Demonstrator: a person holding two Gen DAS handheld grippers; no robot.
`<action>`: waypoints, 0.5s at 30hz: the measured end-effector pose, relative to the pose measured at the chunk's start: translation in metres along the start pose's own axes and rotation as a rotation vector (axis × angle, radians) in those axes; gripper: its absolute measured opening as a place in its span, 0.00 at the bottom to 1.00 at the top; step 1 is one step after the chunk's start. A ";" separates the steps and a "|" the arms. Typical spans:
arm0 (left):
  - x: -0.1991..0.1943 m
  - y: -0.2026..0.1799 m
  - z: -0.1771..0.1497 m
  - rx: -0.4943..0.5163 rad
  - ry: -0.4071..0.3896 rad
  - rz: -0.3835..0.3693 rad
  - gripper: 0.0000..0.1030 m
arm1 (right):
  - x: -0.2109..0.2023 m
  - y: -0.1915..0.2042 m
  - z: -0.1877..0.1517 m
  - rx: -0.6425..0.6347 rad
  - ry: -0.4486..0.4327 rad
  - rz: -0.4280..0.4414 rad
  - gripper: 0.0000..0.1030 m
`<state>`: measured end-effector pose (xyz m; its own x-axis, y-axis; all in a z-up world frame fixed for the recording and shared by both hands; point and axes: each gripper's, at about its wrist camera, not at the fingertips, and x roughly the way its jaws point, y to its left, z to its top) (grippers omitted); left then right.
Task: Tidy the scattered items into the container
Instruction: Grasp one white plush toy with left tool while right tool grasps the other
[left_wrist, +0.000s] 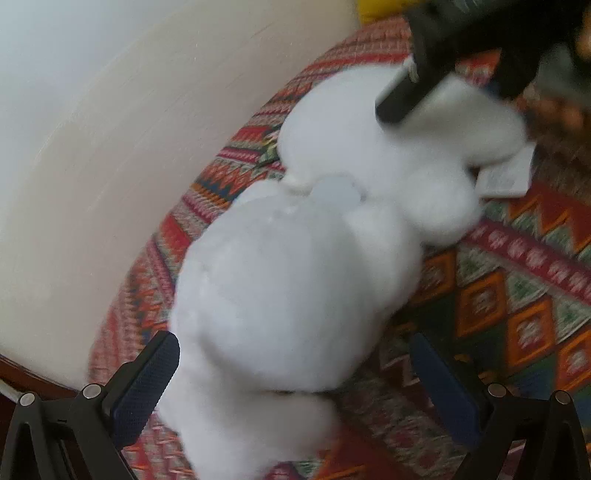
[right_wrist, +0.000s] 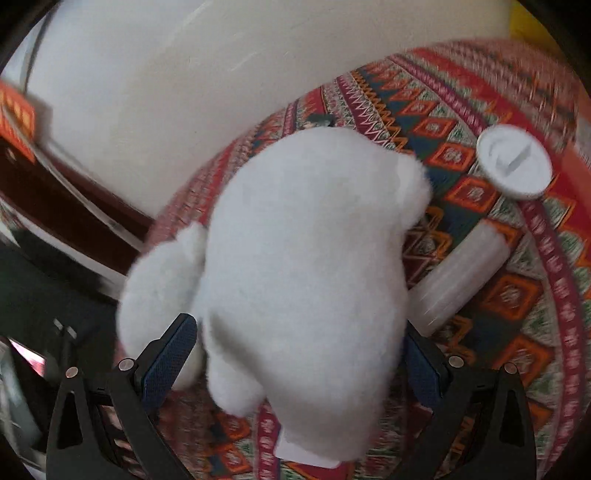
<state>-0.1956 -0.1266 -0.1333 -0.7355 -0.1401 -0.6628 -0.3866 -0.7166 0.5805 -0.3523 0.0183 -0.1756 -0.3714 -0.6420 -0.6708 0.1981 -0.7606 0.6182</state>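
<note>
One white plush toy (left_wrist: 295, 266) fills the middle of both wrist views, lying on a woven cloth (left_wrist: 517, 295) patterned with red, orange and green diamonds. In the left wrist view the left gripper (left_wrist: 295, 391) stands spread wide, its blue-padded fingers (left_wrist: 146, 387) on either side of the toy's near end; the left pad looks to touch the fur while the right pad sits apart from it. At the upper right of that frame the right gripper (left_wrist: 424, 85) presses into the far end of the toy, beside a white sewn-in tag (left_wrist: 508, 173) whose print is too blurred to read.

In the right wrist view the right gripper (right_wrist: 299, 365) has the plush toy (right_wrist: 303, 266) between its fingers (right_wrist: 168, 365), both pads against the fur, gripping it. To the right of the toy lie one round white lid (right_wrist: 513, 162) and one translucent white tube (right_wrist: 461, 280), near the toy and not blocking either gripper. A pale curved wall (right_wrist: 166, 92) fills the upper left; whether it is the container cannot be told
</note>
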 end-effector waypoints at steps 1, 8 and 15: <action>0.008 -0.002 -0.001 0.014 0.019 0.050 1.00 | 0.001 -0.005 0.001 0.025 -0.004 0.031 1.00; 0.041 -0.039 0.007 0.166 0.007 0.265 1.00 | 0.021 -0.023 -0.004 0.129 0.033 0.182 0.97; 0.050 -0.021 0.021 0.033 -0.031 0.268 0.93 | 0.017 -0.008 -0.008 -0.023 0.031 0.101 0.55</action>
<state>-0.2359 -0.1046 -0.1685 -0.8305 -0.3003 -0.4691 -0.1935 -0.6342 0.7486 -0.3524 0.0126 -0.1947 -0.3206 -0.7176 -0.6183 0.2536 -0.6939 0.6739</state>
